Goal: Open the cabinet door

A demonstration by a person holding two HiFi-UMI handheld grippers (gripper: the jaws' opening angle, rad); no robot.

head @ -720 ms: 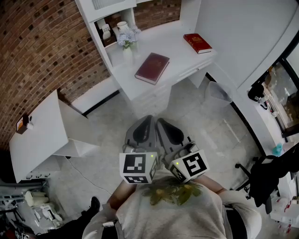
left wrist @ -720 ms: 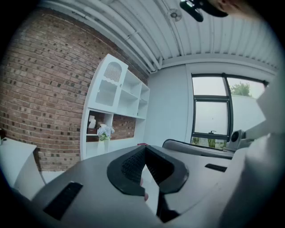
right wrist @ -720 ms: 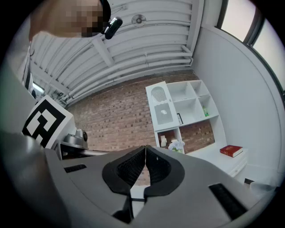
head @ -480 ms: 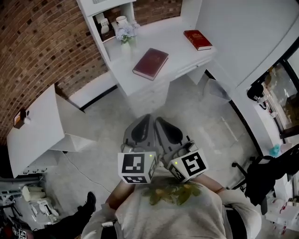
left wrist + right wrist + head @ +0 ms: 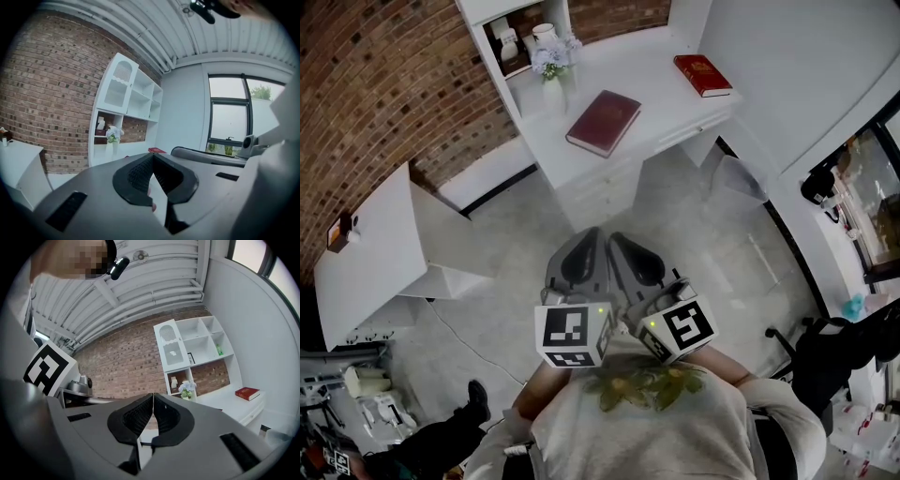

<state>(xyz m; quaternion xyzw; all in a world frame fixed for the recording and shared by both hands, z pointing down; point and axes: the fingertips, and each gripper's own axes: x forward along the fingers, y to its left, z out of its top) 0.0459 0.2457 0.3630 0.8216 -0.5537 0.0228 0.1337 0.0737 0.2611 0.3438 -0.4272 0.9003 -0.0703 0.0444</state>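
Grippers hovering well away from the cabinet door (image 5: pixel 169 348)
The left gripper (image 5: pixel 151 155) and right gripper (image 5: pixel 153 394) are holding their jaws pressed together, gripping nothing.

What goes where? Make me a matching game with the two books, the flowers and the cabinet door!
Things: 1 dark red book; 2 bright red book; 3 flowers; 4 cabinet door.
Places: A in a white vase; B top of the shelf unit; C middle of the desk; D desk end by the wall.
Pairs: 1-C, 2-D, 3-A, 4-B.
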